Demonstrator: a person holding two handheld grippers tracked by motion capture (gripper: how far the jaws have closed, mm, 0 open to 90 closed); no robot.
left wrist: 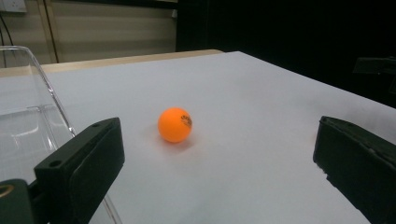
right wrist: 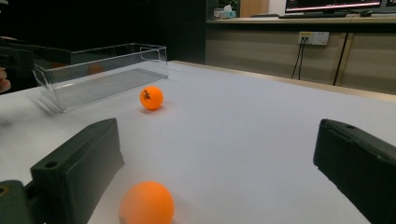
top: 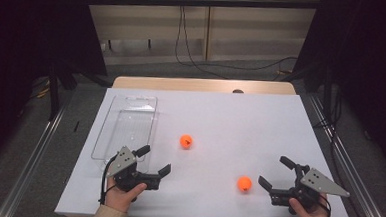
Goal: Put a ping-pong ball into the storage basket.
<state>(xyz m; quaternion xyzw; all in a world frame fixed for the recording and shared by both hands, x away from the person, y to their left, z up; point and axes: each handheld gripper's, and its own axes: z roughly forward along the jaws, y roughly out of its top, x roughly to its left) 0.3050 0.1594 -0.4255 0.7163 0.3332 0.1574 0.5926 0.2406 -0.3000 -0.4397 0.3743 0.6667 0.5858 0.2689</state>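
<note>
Two small orange plastic balls lie loose on the white tabletop [top: 240, 121], and each of the person's hand-held tools is lined up on one of them. The left gripper [top: 154, 160], low at about seven o'clock on the table, has its black jaws spread wide and grips nothing; in the left gripper view the farther orange ball [left wrist: 174, 124] sits ahead, between the two jaw tips but well short of them, so the tool seems aimed for a straight push forward. That ball [top: 186, 141] rests near the table's centre, just to the three o'clock side of the long clear plastic tray [top: 111, 117], which lies empty along the nine o'clock edge, probably where the balls are meant to go. The right gripper [top: 276, 171], at about five o'clock, is likewise fully open and empty; the nearer orange ball [top: 244, 184] lies just off its lower jaw, at its nine o'clock. In the right gripper view this ball [right wrist: 146, 203] sits close beside the left-hand jaw, off centre, so the tool would need a small sideways shift before closing.
</note>
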